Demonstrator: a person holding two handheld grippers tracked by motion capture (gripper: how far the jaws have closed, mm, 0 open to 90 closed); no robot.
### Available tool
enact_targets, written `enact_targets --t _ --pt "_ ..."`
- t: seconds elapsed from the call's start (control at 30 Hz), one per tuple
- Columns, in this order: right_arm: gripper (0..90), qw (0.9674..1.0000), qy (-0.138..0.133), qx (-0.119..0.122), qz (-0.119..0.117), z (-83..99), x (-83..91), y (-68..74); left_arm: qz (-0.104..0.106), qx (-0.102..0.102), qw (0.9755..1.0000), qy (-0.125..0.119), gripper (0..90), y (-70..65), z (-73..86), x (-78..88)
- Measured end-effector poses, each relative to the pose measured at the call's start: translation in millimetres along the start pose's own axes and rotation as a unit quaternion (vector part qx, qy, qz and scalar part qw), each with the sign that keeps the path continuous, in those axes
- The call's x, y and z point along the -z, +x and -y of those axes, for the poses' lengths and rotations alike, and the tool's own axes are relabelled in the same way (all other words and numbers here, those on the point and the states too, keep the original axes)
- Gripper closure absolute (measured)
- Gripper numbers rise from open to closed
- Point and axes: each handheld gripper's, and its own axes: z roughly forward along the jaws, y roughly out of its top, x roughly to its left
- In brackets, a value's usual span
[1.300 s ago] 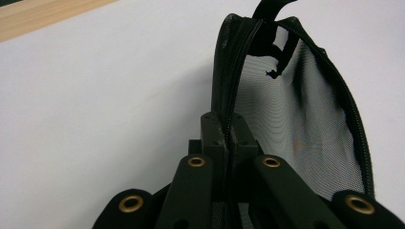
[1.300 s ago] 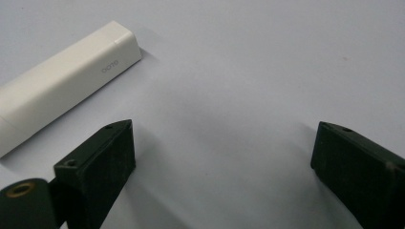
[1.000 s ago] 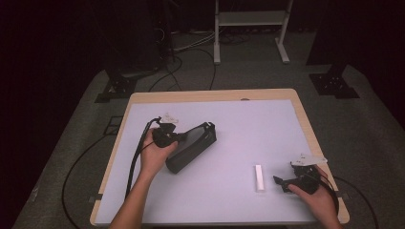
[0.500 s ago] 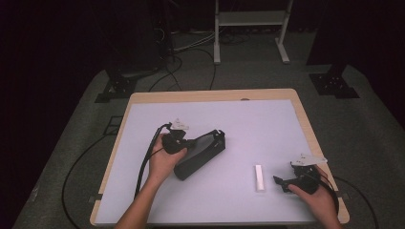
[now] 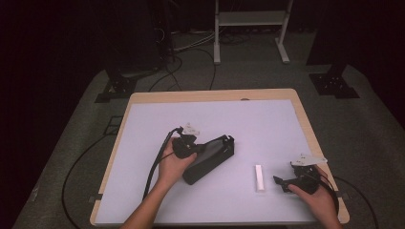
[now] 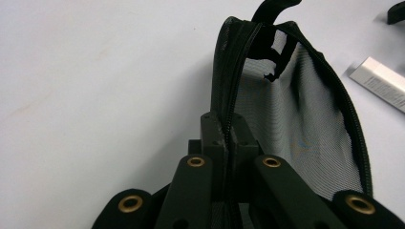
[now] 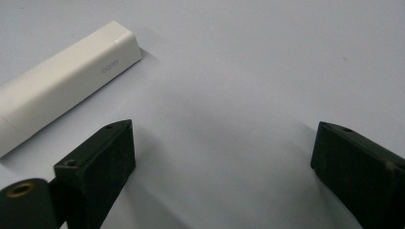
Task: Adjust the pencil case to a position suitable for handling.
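A black mesh zip pouch (image 5: 210,160) lies on the white table top (image 5: 239,124) near the middle. My left gripper (image 5: 191,149) is shut on the pouch's zippered edge (image 6: 229,119), its jaws pinched together on the fabric. A small white box (image 5: 259,177) lies to the right of the pouch. In the left gripper view the white box (image 6: 379,81) lies at the far right. My right gripper (image 5: 282,183) rests near the table's right front corner, open with nothing between its fingers (image 7: 100,162). Up and to the left of those jaws sits the white box (image 7: 62,78).
The table's wooden rim (image 5: 305,119) frames the white surface. Black cables (image 5: 157,167) trail from my left gripper over the front left of the table. On the floor behind stand dark stands (image 5: 119,86) and a white frame (image 5: 248,28).
My left gripper has moved to the right across the table, dragging the black pouch with it. The right gripper and the white box have stayed where they were.
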Motion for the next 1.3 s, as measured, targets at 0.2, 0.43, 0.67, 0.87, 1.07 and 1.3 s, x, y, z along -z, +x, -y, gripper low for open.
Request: enact_targets --t 0.2,0.43,0.67,0.87,1.07,1.3 --pt "6.7 1.0000 0.000 0.000 0.000 0.0 0.0 0.0 -0.001 -0.003 1.0000 0.002 86.4 -3.3 0.7 -2.2" --pt "6.7 1.0000 0.000 0.000 0.000 0.0 0.0 0.1 0.002 -0.010 0.9999 0.003 79.8 -5.2 2.4 -2.1" --pt "6.8 1.0000 0.000 0.000 0.000 0.0 0.0 0.0 0.011 -0.015 0.9998 -0.006 64.6 -7.8 1.3 3.0" --pt "6.7 1.0000 0.000 0.000 0.000 0.0 0.0 0.0 0.022 -0.012 0.9996 -0.013 52.7 -5.7 1.0 9.4" --pt "6.7 1.0000 0.000 0.000 0.000 0.0 0.0 0.0 0.036 -0.006 0.9990 -0.024 38.5 -2.9 -0.1 18.1" --pt "6.7 1.0000 0.000 0.000 0.000 0.0 0.0 0.0 0.045 -0.010 0.9982 -0.038 31.8 0.6 2.1 32.2"
